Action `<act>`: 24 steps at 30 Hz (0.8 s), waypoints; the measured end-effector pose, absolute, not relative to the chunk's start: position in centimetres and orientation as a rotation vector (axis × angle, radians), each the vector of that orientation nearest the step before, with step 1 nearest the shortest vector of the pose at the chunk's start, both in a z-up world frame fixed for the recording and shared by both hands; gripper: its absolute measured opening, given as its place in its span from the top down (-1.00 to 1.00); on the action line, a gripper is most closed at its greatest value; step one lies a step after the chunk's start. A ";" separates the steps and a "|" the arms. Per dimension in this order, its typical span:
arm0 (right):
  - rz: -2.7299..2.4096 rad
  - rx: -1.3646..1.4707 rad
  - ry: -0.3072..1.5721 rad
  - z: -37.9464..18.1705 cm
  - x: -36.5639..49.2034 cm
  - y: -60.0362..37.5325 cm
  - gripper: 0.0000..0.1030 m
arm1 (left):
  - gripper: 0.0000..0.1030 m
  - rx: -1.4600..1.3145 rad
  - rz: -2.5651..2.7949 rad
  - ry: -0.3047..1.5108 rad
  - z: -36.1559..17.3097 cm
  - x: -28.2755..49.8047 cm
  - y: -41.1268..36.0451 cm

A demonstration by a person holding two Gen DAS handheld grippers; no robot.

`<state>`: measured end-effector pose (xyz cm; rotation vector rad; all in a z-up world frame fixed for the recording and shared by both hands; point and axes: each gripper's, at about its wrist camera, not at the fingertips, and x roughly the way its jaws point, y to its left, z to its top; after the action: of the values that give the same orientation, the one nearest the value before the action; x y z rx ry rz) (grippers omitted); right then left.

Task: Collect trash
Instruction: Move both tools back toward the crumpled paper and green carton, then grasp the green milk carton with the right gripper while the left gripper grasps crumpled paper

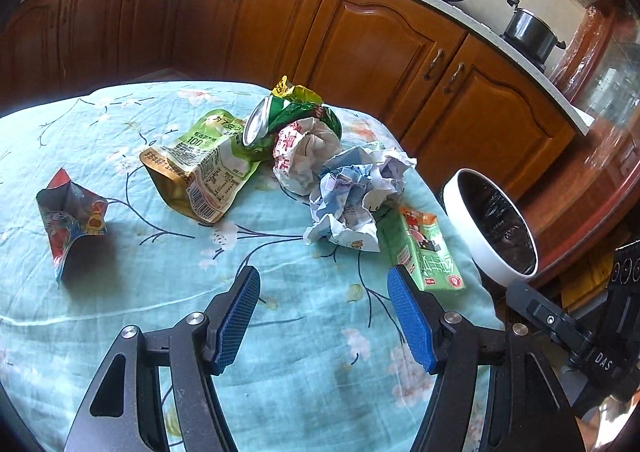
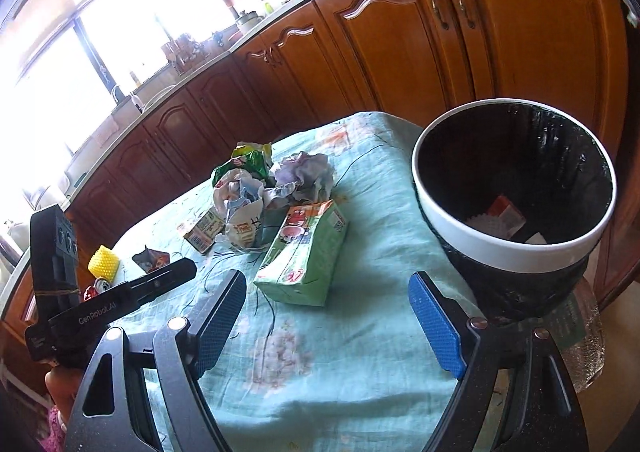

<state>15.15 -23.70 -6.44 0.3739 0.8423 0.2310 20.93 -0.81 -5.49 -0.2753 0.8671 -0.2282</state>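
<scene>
Two tools hover over the cloth-covered bench, both wide open and holding nothing: left tool, right tool. Trash lies ahead in a loose heap: a green carton nearest, crumpled paper, a crushed can, and a pouch printed "100" above a barcode. The lined bin, standing at the bench's right edge, already holds scraps. Judged step: choosing the next piece. The carton, lying flat, calls for a grasp across its narrow sides. One tool body reads "GenRobot.AI".
</scene>
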 end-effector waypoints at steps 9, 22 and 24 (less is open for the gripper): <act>0.286 0.310 0.871 -7.7 17.3 -20.6 -0.63 | -0.28 -0.264 -0.221 0.895 -6.4 24.2 -0.5; 0.318 0.291 0.942 -10.2 19.7 -20.2 -0.06 | 0.01 -0.226 -0.308 0.958 -8.7 30.1 -2.6; 0.320 0.285 0.936 -9.9 19.4 -20.3 -0.06 | 0.35 -0.223 -0.344 0.961 -8.8 30.5 -3.1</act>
<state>19.37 -20.30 -9.89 0.2847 0.9363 0.3199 30.49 -3.07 -8.81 -0.2225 0.9611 -0.3442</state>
